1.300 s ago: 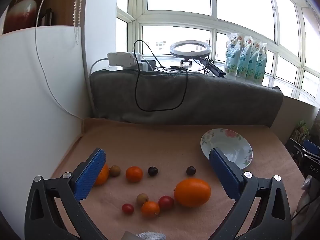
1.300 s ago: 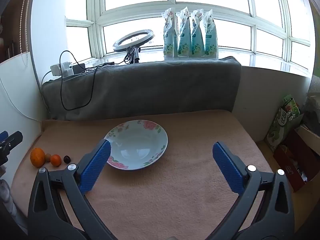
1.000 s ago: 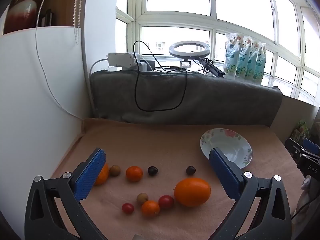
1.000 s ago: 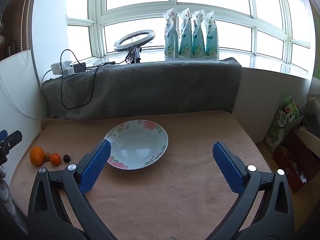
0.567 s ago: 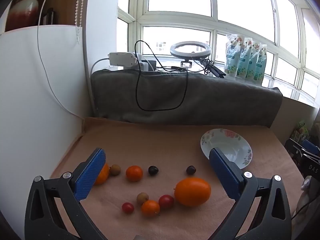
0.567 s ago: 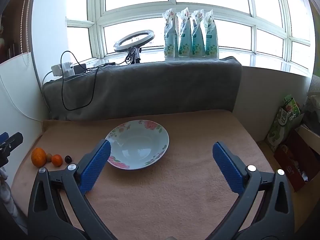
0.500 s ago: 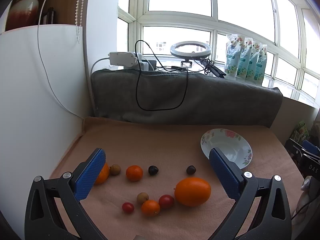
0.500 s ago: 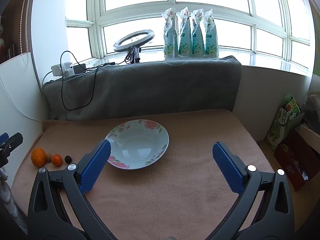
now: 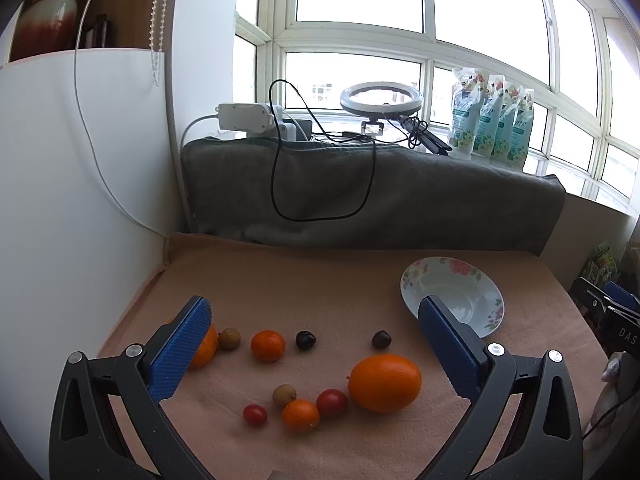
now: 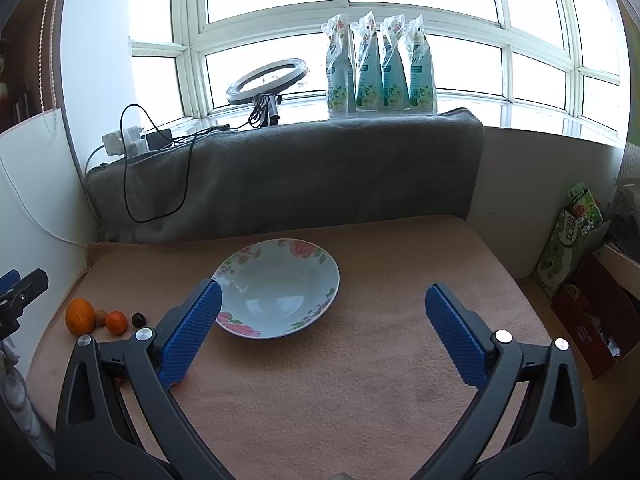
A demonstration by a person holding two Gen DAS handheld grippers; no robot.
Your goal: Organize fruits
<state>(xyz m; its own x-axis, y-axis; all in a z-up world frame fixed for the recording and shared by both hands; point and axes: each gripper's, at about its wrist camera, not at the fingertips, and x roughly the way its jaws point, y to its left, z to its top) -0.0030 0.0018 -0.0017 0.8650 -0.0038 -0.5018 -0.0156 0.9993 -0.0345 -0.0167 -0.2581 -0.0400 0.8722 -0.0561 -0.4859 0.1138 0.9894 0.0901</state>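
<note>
The bowl [image 10: 276, 288] sits empty mid-frame. The big orange [image 9: 385, 382] lies lower centre, small fruits [image 9: 298, 410] scattered to its left. The left gripper [image 9: 316, 344] and right gripper [image 10: 320, 328] both gape, holding nothing. Best to straddle the orange squarely before closing. Nothing has shifted since earlier.

Oranges, cherry tomatoes, longans and dark cherries [image 9: 306, 339] are scattered on the mat; the floral bowl [image 10: 276, 288] is seen upright, unfilled.
</note>
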